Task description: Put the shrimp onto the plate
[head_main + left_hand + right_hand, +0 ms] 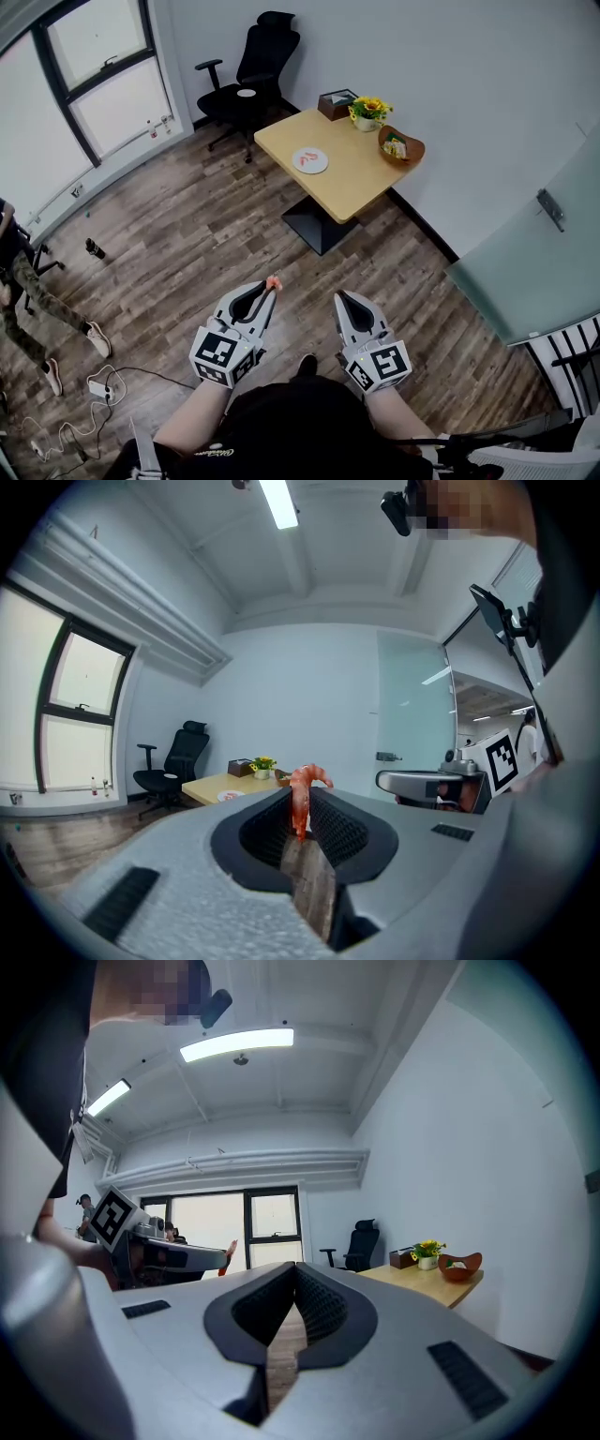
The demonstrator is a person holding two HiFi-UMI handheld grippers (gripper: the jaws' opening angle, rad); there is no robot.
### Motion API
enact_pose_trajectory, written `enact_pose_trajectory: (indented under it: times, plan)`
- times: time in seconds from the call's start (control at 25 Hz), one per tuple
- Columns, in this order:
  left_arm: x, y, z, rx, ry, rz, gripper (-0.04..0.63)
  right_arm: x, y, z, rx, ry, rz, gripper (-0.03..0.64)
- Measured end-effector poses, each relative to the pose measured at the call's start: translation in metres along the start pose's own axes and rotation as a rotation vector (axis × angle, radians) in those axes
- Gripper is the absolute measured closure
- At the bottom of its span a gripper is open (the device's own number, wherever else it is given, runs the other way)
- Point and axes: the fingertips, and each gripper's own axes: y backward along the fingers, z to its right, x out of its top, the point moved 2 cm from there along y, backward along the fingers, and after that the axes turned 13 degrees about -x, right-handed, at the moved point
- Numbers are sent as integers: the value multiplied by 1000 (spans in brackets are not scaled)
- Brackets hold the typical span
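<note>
An orange-pink shrimp (302, 799) is pinched between the tips of my left gripper (272, 288), which is shut on it; its curled end (273, 280) sticks out past the jaws. My right gripper (343, 300) is shut with nothing in it, held beside the left one over the wooden floor. The white plate (309, 160) lies far ahead on the light wooden table (356, 178), with something red and white on it. In the left gripper view the plate (228, 796) shows small on the distant table. The right gripper view shows its own tips (295, 1267) closed.
On the table's far end stand a yellow flower pot (369, 112), a brown tissue box (336, 103) and a brown bowl (401, 146). A black office chair (251, 77) stands behind the table. A person (23, 291) is at the left, and cables with a power strip (98, 386) lie on the floor.
</note>
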Motion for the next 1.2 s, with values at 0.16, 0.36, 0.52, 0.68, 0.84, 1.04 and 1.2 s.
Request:
enact_pose_trajectory:
  times: [0.16,0.36,0.52,0.68,0.84,1.04,1.2]
  plan:
    - [4,-43,-11,12,-9,4,535,7,-22,38,24,1,6,614]
    - [14,-84,-14,32,-21,22,535,11,-41,78,41,-5,12,614]
    - [14,-98,-20,60,-15,22,535,8,-55,90,66,-9,10,614]
    - [13,-104,-34,92,-12,32,535,4,-72,95,96,-4,2,614]
    - [6,-117,-52,102,7,39,535,-2,-90,102,109,11,-7,614]
    - [7,-143,-79,92,7,45,535,-4,-125,118,100,16,-5,614]
    - [14,-161,-115,91,8,44,535,-7,-167,126,91,17,-15,614]
